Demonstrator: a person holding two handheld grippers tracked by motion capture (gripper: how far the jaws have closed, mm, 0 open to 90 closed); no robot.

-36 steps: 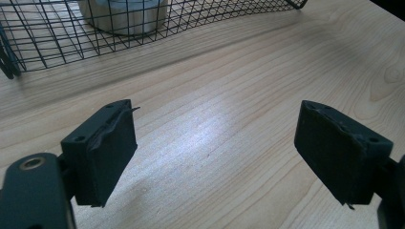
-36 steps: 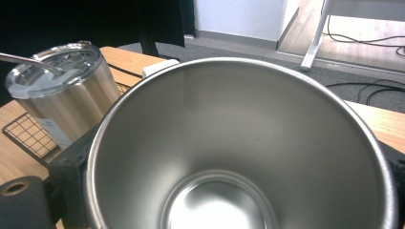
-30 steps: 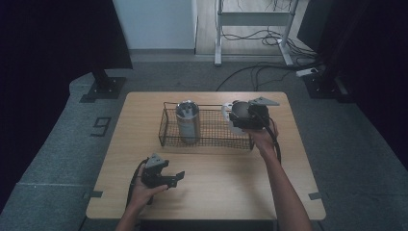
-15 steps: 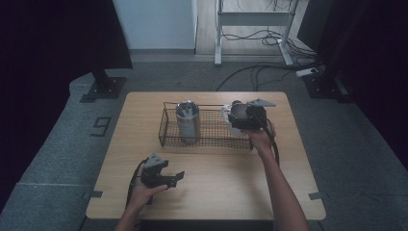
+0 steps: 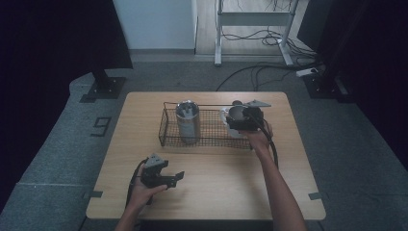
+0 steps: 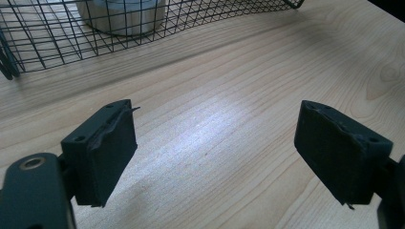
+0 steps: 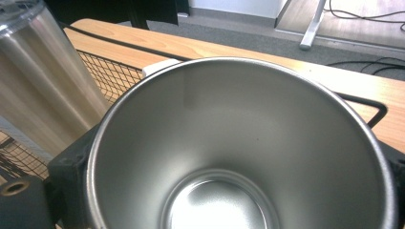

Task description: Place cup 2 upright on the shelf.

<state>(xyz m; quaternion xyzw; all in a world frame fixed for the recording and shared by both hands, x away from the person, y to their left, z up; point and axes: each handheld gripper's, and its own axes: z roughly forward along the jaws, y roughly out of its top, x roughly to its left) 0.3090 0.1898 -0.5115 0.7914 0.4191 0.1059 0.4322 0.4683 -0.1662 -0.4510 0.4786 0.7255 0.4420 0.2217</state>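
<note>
Over the wire basket (image 5: 168, 126), the right claw (image 5: 239, 119) grips a steel cup (image 7: 239, 152) upright, mouth up.

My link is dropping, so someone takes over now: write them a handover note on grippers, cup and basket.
Left gripper: open, empty, low over the table, front left.
Right gripper: shut on the steel cup at the basket's right end; whether it touches the mesh is unclear.
Lidded tumbler stands in the basket's left part.
Left: probably set the cup down, release.
</note>
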